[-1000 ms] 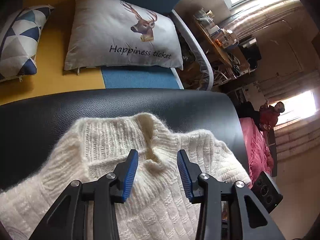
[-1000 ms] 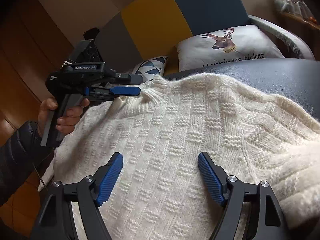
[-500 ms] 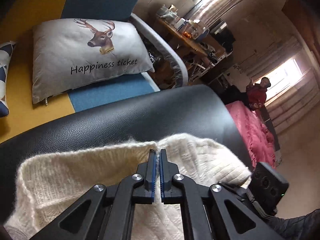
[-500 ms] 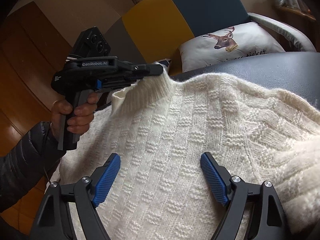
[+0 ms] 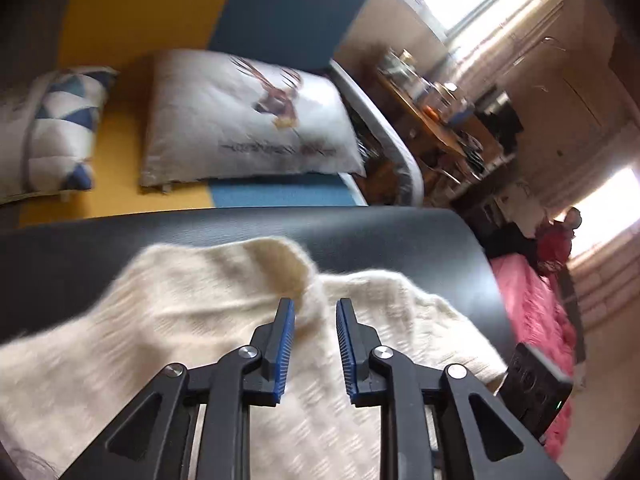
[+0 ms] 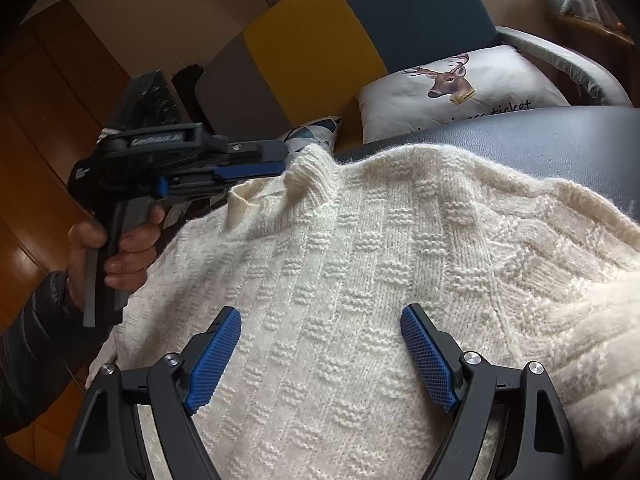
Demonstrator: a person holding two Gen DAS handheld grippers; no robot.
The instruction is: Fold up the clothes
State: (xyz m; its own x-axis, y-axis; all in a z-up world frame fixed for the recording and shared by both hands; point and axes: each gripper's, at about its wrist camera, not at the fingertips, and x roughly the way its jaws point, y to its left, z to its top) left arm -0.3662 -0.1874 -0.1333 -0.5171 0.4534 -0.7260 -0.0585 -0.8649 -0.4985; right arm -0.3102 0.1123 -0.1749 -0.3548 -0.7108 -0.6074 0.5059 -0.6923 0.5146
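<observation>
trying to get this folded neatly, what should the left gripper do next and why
Probably re-close the left gripper on the collar of the cream knitted sweater. Its jaws are opening, the collar's raised fold sits between the pads without being pinched, and the right gripper hovers open over the chest.

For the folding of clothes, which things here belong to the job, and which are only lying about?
Belong to the job:
- white knit sweater, spread on the black padded surface
- left gripper, jaws opening at the sweater's collar
- right gripper, jaws wide apart over the sweater

Only lying about:
- deer pillow
- triangle-patterned pillow
- pink cloth
- cluttered wooden shelf
</observation>
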